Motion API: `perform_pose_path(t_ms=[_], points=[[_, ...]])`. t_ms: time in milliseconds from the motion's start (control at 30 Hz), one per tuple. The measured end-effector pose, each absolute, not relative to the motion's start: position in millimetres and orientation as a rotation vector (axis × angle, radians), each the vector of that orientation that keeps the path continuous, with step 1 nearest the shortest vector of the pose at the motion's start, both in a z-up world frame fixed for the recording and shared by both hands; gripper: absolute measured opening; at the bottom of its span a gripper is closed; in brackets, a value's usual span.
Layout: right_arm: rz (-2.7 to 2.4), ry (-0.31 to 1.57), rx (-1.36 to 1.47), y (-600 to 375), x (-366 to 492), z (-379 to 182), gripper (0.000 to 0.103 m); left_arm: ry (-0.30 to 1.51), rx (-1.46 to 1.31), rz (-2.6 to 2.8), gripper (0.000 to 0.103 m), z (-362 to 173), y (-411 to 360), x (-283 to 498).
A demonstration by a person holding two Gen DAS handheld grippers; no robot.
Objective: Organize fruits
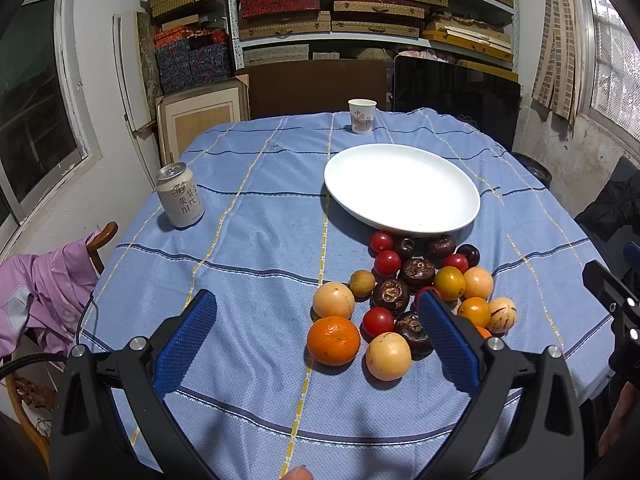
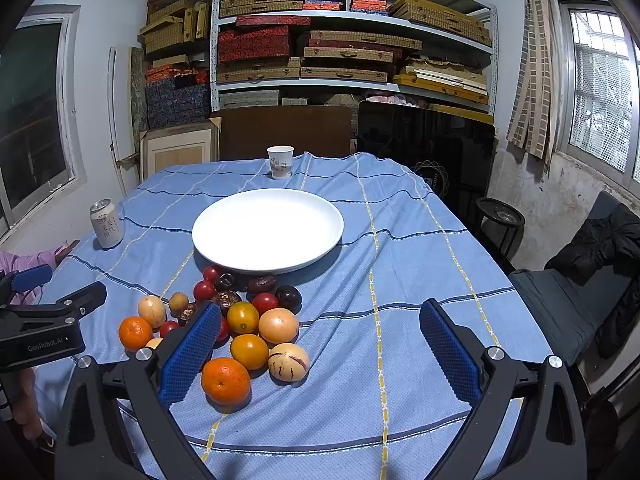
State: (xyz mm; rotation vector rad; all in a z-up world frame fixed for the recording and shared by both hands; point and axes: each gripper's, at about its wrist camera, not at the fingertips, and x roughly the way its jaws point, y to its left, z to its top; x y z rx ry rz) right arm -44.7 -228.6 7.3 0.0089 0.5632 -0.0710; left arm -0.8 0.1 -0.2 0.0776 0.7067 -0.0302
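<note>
While fruits (image 1: 404,292) crowd beside plate (image 1: 402,188), can (image 1: 180,195), cup (image 1: 362,116) apart

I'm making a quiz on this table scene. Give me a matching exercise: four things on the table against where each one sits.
Things:
1. white plate
2. paper cup
3. drink can
4. fruit pile

Places:
A. far edge of the table, beyond the plate
B. left side of the table, alone
C. middle of the cloth
D. just in front of the plate, nearest the cameras

Pairs: 1-C, 2-A, 3-B, 4-D
</note>
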Motion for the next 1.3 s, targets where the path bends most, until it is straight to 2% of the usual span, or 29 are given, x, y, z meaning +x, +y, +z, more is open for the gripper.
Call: perform_pose_path(t_ms=[1300], points=[[-0.064,0.566,0.005,-228.9,-46.3,6.4,0.100,0.713,0.082,-0.032,0.099,0.3,1.8,-1.0]])
